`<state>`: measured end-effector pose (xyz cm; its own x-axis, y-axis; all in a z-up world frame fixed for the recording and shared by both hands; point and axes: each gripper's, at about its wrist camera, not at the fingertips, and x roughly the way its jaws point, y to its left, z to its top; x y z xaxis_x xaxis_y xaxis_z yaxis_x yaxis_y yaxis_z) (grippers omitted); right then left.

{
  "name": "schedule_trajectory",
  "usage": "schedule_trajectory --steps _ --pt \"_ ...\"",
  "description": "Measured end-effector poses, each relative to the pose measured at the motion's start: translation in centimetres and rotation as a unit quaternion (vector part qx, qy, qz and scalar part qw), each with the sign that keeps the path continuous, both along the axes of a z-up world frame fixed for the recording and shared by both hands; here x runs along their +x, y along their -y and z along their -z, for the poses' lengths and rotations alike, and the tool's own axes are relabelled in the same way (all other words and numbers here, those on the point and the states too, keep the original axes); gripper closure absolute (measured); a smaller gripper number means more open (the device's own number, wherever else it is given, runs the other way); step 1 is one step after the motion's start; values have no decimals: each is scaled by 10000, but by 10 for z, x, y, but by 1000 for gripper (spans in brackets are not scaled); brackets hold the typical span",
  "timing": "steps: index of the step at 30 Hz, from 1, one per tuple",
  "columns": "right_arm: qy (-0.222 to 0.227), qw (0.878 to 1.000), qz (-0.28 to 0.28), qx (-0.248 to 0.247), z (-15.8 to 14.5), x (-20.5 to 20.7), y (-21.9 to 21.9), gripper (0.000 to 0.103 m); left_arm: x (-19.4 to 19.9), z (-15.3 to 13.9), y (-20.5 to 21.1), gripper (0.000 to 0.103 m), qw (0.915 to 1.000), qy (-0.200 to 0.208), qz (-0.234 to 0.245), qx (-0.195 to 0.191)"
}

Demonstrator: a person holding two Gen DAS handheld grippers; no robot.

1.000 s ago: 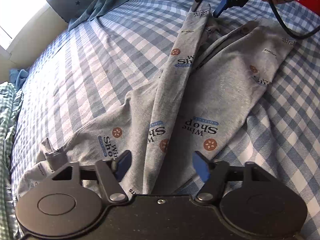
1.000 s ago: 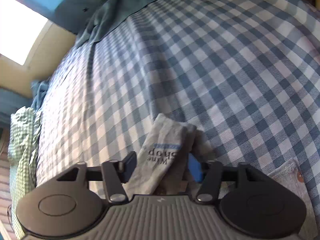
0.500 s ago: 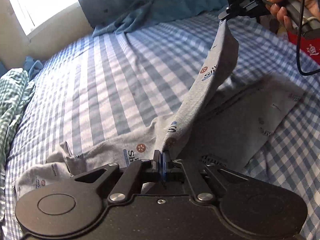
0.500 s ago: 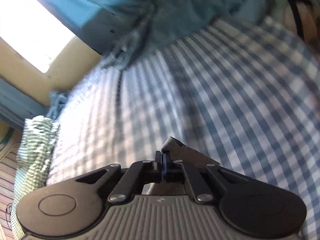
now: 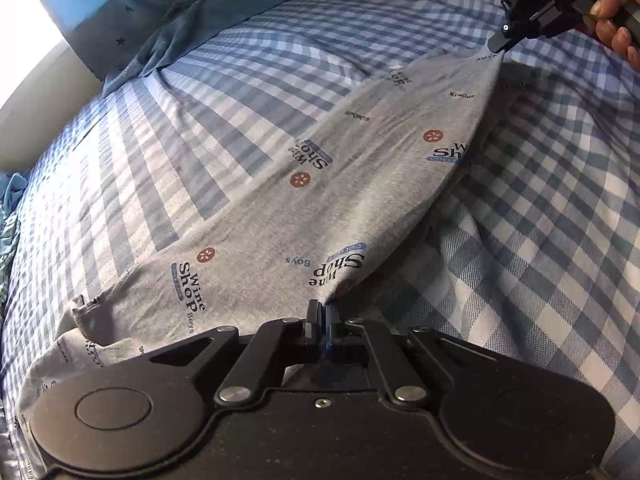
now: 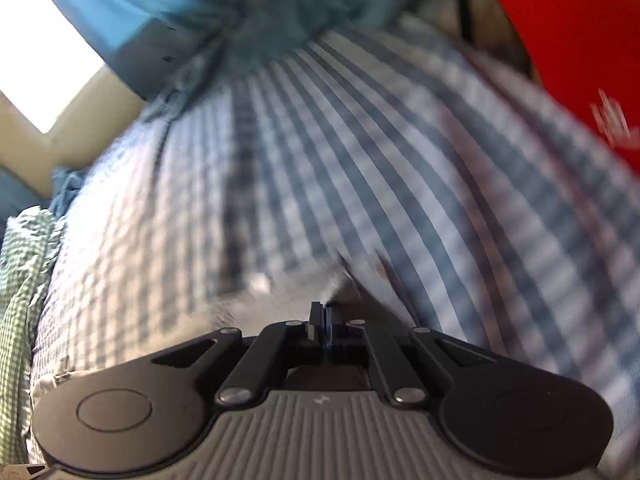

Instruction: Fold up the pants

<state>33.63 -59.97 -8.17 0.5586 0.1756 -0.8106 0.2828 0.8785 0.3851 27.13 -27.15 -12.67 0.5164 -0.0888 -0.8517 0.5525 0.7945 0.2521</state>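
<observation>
Grey printed pants [image 5: 280, 216] lie spread on a blue checked bed sheet [image 5: 200, 92], stretched taut between both grippers. My left gripper [image 5: 321, 312] is shut on the near fold of the pants at the bottom centre of the left wrist view. At the top right of that view my right gripper [image 5: 498, 45], held by a hand [image 5: 618, 8], is shut on the far corner of the pants. The right wrist view is blurred; there the right gripper [image 6: 322, 314] is shut, with grey cloth [image 6: 276, 308] pinched at its tips.
A blue curtain or blanket [image 5: 180, 4] is bunched at the bed's far edge under a bright window [image 6: 44, 60]. Green checked cloth [image 6: 20, 280] hangs at the left side. A red object [image 6: 560, 40] stands at the right.
Both grippers went from open to shut on the pants. The right gripper lifted its end and carried it to the right, so the bunched leg now lies spread flat and taut.
</observation>
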Motion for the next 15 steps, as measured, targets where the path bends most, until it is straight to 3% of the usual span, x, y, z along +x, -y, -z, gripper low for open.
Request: schedule_trajectory --steps 3,10,15 --pt "-22 10000 81 7 8 -11 3 102 1 -3 -1 103 10000 3 37 10" --pt "542 9970 -1 -557 -22 -16 0 102 2 -20 9 103 9997 174 106 -140" --pt "200 9977 111 -638 -6 -19 9 103 1 -3 23 103 9997 -15 247 88"
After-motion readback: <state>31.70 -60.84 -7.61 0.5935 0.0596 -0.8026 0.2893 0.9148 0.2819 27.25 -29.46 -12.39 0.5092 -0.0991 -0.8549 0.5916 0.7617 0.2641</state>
